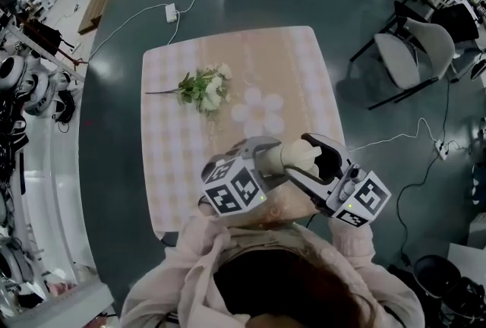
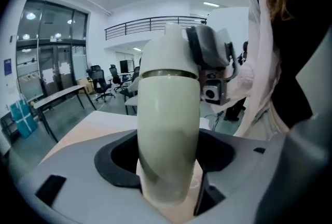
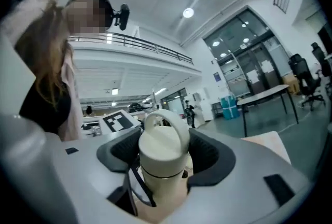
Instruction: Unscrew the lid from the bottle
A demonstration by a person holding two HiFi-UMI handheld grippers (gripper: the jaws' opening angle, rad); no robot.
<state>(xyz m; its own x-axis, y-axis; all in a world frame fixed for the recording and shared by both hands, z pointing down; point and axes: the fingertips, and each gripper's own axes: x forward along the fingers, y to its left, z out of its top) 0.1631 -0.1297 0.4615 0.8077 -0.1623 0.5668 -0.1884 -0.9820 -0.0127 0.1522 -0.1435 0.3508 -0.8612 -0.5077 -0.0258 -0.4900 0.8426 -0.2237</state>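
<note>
Closest to the head camera, I am seeing dark hair and a pale hoodie filling the bottom edge. Just beyond them, both grippers are meeting over the near right part of the table, with the cream bottle raised between them, off the cloth.

I am looking along the left gripper and its dark pads are clamping the bottle's body on both sides; the bottle is crossing the jaws and rising to fill the middle of that view.

The right gripper is coming at the top end from the opposite side. Its pads are closing on the lid, one at each flank, and the lid's loop handle is arching over the top. The lid is sitting on the bottle, with a thin seam showing beneath it.

Farther out on the checked cloth, a white daisy shape is lying flat, and beyond it a sprig of flowers, well apart from the grippers. Past the table's far edge, a power strip is lying on the dark floor, and a chair is standing off to the right.
</note>
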